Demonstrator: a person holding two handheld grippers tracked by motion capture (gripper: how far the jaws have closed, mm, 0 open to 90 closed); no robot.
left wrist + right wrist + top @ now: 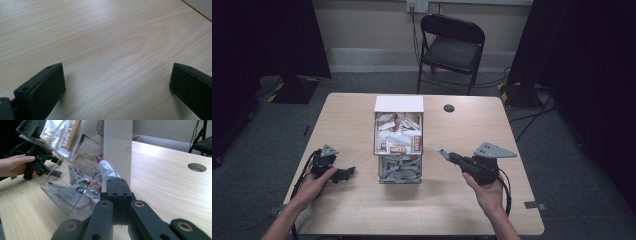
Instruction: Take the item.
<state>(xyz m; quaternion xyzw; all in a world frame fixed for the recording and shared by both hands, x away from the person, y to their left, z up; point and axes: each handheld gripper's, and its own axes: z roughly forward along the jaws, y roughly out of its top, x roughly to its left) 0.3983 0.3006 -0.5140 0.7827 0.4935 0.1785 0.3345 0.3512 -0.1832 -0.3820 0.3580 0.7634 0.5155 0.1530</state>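
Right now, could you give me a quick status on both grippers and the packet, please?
Right gripper shut on small silver packet, beside the clear dispenser. Left gripper open over bare table. Nothing in the way.

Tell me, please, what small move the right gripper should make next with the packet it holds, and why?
Probably carry it a little farther from the clear dispenser and set it on the bare table. The right gripper is shut on a small silver packet that already looks clear of the dispenser, while the left gripper rests open over bare wood.
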